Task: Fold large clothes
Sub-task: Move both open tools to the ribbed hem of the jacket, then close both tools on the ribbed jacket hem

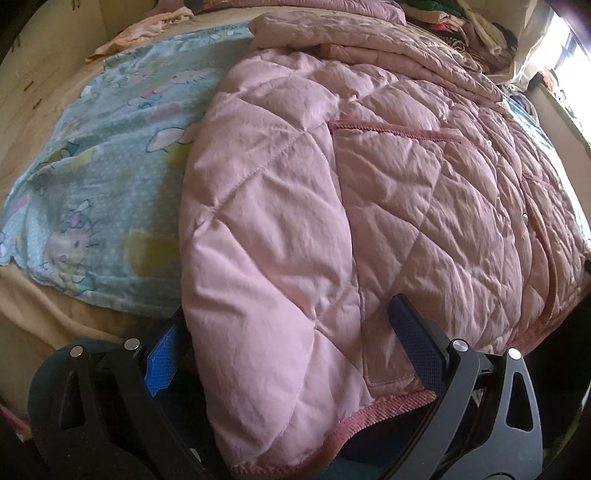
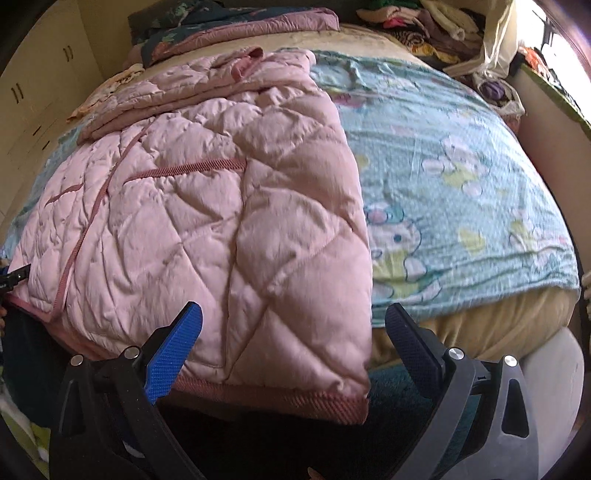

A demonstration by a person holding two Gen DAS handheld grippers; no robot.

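Note:
A pink quilted jacket (image 1: pixel 332 192) with darker pink trim lies spread on a bed, front side up, both sides folded inward. It rests on a light blue cartoon-print blanket (image 1: pixel 110 155). My left gripper (image 1: pixel 291 347) is open at the jacket's near hem, its blue fingers (image 1: pixel 162 354) wide apart on either side of the folded left part. In the right wrist view the jacket (image 2: pixel 207 206) fills the left half and the blanket (image 2: pixel 461 192) the right. My right gripper (image 2: pixel 295 347) is open too, straddling the jacket's near right corner at the ribbed hem (image 2: pixel 295 402).
A heap of mixed clothes (image 2: pixel 436 26) and a plastic bag (image 2: pixel 498 33) sit at the bed's far right corner. A folded dark and pink quilt (image 2: pixel 229 26) lies at the head. Cream cupboards (image 2: pixel 40 81) stand on the left, a bright window (image 1: pixel 565 40) on the right.

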